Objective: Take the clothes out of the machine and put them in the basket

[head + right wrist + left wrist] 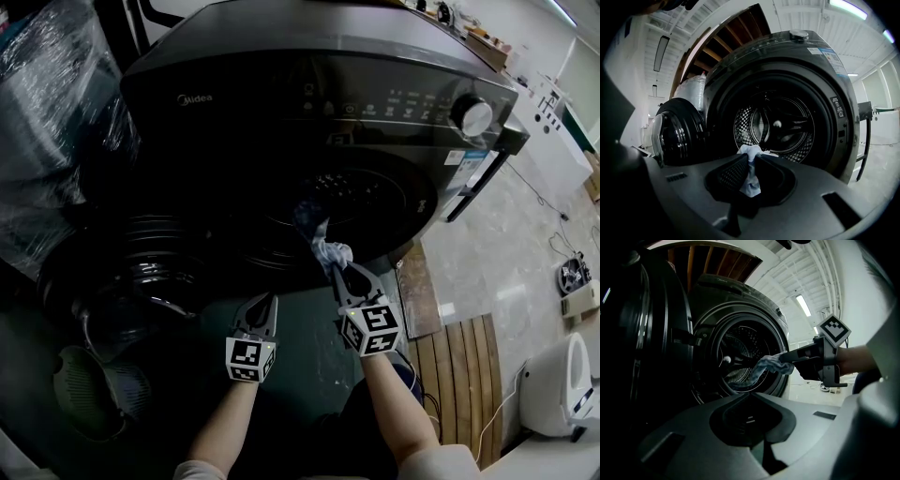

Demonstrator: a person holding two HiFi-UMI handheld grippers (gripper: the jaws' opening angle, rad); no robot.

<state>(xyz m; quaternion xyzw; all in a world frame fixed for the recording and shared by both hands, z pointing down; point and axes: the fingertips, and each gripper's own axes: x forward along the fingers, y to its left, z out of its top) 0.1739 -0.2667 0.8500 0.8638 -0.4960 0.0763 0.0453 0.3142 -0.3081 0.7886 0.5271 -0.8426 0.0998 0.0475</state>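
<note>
A dark front-loading washing machine [375, 103] stands with its round door [141, 281] swung open to the left. My right gripper [336, 272] is in front of the drum opening [778, 124], shut on a pale blue cloth [330, 251]. The cloth bunches between its jaws [750, 180]. In the left gripper view the cloth [766, 365] trails from the right gripper [787, 357] down to the drum's lip. My left gripper [267, 302] hovers lower and to the left, shut with nothing in it [750, 394]. A green perforated basket [84, 389] sits on the floor at the lower left.
A plastic-wrapped bulky object [47, 112] stands left of the machine. The detergent drawer [483, 183] sticks out at the machine's right side. A wooden slat platform [459, 375] and a white appliance [558, 380] lie on the tiled floor to the right.
</note>
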